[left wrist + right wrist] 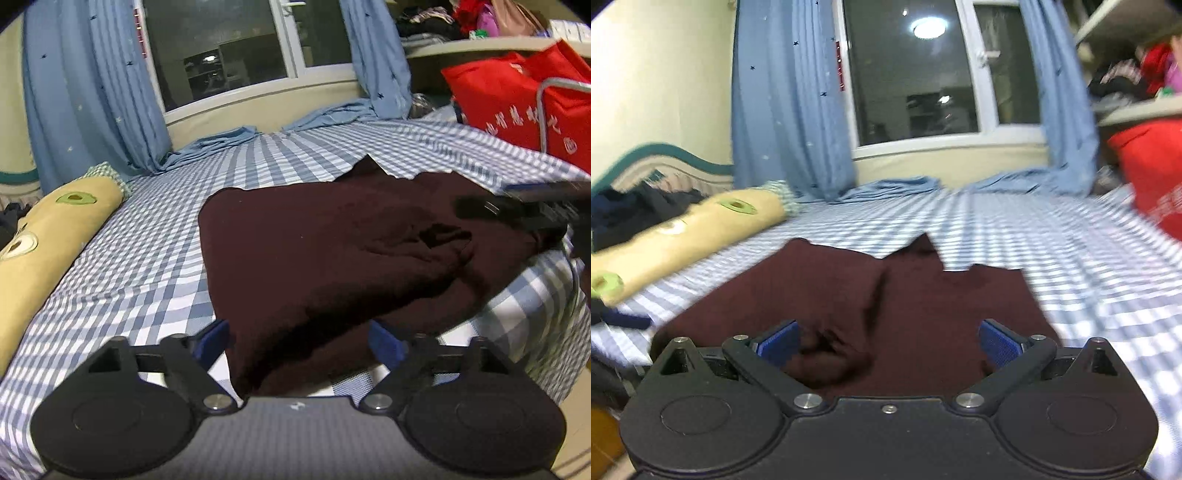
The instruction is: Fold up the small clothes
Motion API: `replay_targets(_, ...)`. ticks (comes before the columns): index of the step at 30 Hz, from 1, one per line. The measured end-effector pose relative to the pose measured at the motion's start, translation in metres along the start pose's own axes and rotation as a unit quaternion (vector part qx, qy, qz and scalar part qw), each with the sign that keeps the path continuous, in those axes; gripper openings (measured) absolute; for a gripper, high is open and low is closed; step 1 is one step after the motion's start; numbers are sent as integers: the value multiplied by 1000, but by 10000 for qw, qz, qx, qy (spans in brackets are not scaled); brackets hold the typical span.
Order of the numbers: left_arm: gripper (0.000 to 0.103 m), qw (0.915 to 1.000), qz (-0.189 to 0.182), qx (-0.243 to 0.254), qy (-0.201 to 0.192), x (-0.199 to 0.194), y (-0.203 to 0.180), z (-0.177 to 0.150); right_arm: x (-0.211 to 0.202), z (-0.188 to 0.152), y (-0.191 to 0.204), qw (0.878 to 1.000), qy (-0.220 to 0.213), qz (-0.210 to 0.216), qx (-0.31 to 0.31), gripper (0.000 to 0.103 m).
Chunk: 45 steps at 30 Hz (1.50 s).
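We saw a bed spread with a blue-and-white checked sheet, and on it a dark maroon garment lay partly folded near the front edge, its far hem jagged against the checks; a long yellow bolster with avocado patches ran along the left side, and a red bag stood at the far right corner; behind the bed a dark window reflected a ceiling lamp, flanked by pale blue curtains whose ends pooled on the sheet; a cluttered shelf sat at upper right; the left hand-held gripper had its blue pads apart, the garment's near edge lying between them without being pinched; the right hand-held gripper also stood wide apart above the cloth, gripping nothing, and that view was blurred
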State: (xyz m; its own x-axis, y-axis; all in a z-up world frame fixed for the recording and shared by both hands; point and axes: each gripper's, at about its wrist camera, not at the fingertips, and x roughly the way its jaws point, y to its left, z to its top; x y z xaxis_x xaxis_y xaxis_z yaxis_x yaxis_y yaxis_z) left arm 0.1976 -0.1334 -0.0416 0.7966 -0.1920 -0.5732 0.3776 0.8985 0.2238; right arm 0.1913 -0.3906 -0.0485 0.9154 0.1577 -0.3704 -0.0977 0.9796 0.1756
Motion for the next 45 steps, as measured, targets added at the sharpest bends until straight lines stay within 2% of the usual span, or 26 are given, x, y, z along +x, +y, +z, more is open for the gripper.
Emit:
replay_targets(2,76,10000,5,97,-3,4,0,1,19,9,6,9999,56,32,-136,95)
replay_targets(4,68,9996,58,257,-30,7,-1,2,38,17,11,9995,184,162,-217,89)
replay_targets(7,60,9989,145,436,-88,9,-2,2,69,26,9,9973,607,418,6,77)
replay_targets(8,58,9989,135,451,-89,9,-1,2,78,27,9,9960,733,497,128,69)
replay_targets(9,53,9988,140,455,-85,10,-1,2,86,27,7,9944,848,561,293,56)
replay_targets(10,46,9987,167,463,-90,10,-1,2,91,27,5,9929,917,584,477,49)
replay_targets(11,40,9986,225,473,-116,10,0,2,94,27,3,9918,963,572,619,36)
replay_targets(13,23,9985,297,413,-181,8,3,3,94,27,5,9926,873,517,671,19)
replay_targets(14,18,9986,354,341,-197,7,4,4,91,30,7,9941,765,518,577,11)
replay_targets(15,17,9988,349,285,-202,8,6,6,87,34,11,9958,628,497,449,9)
replay_targets(17,17,9993,285,122,-222,6,8,13,77,45,15,9982,314,475,202,7)
replay_targets(20,16,9991,234,196,-310,2,2,21,59,68,12,9990,-129,418,14,6)
replay_targets(24,16,9968,150,578,-538,-5,-22,34,36,96,-4,9987,-465,190,-121,6)
replay_targets(27,16,9940,0,865,-665,-7,-43,42,20,104,-27,9983,-581,-79,-37,6)
replay_targets(31,16,9916,-325,1018,-725,-5,-66,48,2,99,-60,9974,-506,-483,156,6)
replay_targets(37,17,9885,-557,1288,-570,6,-87,41,4,62,-94,9951,-30,-899,421,6)
replay_targets(41,17,9896,-694,1205,-371,16,-87,34,14,31,-99,9918,276,-1109,580,6)
replay_targets(45,20,9900,-819,1091,-361,15,-80,32,24,9,-102,9895,447,-1158,734,6)
